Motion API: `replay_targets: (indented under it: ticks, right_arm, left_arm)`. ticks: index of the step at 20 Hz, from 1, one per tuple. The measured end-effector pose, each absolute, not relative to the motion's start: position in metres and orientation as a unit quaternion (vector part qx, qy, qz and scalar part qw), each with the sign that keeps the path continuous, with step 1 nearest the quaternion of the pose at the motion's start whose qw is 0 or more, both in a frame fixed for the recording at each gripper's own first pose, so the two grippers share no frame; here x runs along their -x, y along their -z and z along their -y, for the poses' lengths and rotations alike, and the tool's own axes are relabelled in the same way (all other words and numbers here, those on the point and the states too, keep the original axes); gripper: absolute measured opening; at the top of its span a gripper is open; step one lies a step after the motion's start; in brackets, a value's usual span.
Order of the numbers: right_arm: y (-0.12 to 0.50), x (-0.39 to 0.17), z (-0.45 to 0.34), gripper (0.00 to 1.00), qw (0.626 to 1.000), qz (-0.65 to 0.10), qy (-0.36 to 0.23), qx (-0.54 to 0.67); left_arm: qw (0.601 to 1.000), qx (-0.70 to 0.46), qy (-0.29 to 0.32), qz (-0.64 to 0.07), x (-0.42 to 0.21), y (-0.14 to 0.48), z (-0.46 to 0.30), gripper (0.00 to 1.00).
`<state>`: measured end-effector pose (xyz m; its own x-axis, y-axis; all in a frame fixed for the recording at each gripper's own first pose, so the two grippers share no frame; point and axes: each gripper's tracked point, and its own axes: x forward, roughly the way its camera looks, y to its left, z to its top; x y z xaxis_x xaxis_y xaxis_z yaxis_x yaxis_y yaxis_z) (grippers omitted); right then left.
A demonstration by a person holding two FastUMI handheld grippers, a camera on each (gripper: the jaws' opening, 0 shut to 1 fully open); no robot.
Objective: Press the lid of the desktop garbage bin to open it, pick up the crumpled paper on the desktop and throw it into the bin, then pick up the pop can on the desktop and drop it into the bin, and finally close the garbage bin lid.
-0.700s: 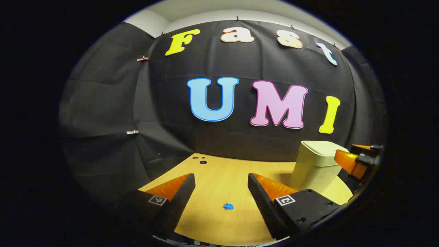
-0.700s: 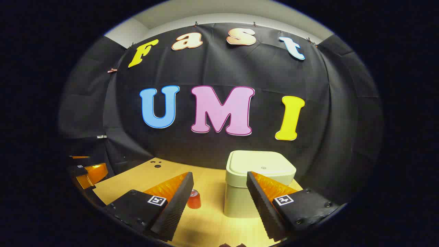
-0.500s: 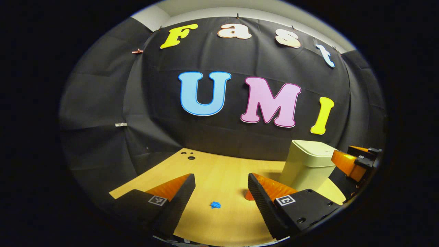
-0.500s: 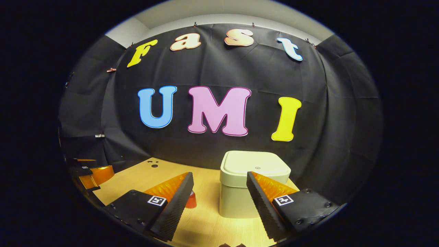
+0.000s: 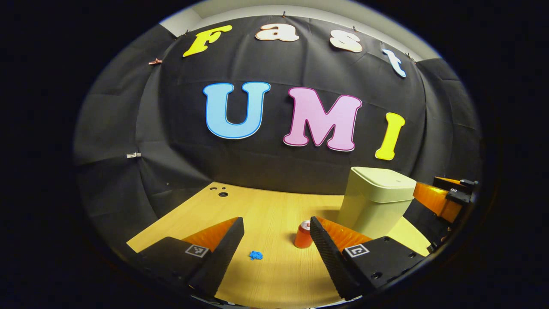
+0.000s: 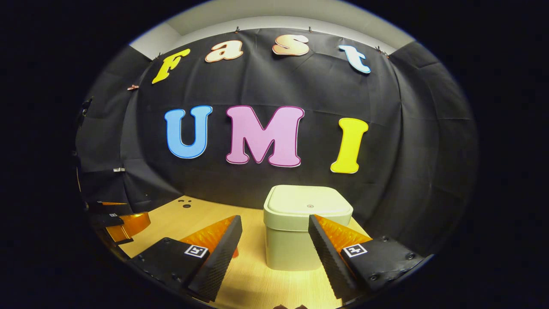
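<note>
A pale green bin [image 5: 377, 201] with its lid down stands at the right of the wooden desk [image 5: 266, 210]. In the right gripper view the bin [image 6: 300, 231] is straight ahead, its lid [image 6: 306, 201] flat and closed. An orange-red pop can [image 5: 303, 234] stands upright left of the bin, just inside the right finger of my left gripper [image 5: 276, 231]. A small blue crumpled paper [image 5: 256, 255] lies on the desk between the left gripper's fingers, farther off. The left gripper is open and empty. My right gripper [image 6: 274, 229] is open and empty, short of the bin; it is also at the right edge of the left gripper view [image 5: 446, 198].
The black cloth wall closes the desk's back and sides. Small dark holes [image 5: 221, 192] mark the desk's far left corner. The left gripper [image 6: 118, 219] is at the left edge of the right gripper view.
The left gripper view has swung right: the paper slid left and the pop can came out from behind the right finger. The right gripper view shifted so the bin sits more central and the can is hidden.
</note>
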<state>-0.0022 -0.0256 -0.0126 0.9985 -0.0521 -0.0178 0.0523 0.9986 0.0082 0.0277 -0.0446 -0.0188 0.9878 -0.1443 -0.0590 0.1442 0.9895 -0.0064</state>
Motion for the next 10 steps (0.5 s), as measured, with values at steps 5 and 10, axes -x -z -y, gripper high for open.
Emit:
replay_targets:
  ticks: [5, 10]
  right_arm:
    - [0.010, -0.001, 0.026, 0.98, 1.000, -0.006, 0.030, 0.000]
    - [0.016, -0.008, 0.028, 0.98, 0.999, -0.012, 0.028, -0.011]
  left_arm:
    - [0.997, -0.003, 0.070, -0.039, -0.029, 0.026, 0.043, 0.99]
    - [0.996, -0.011, 0.077, -0.048, -0.029, 0.032, 0.050, 0.99]
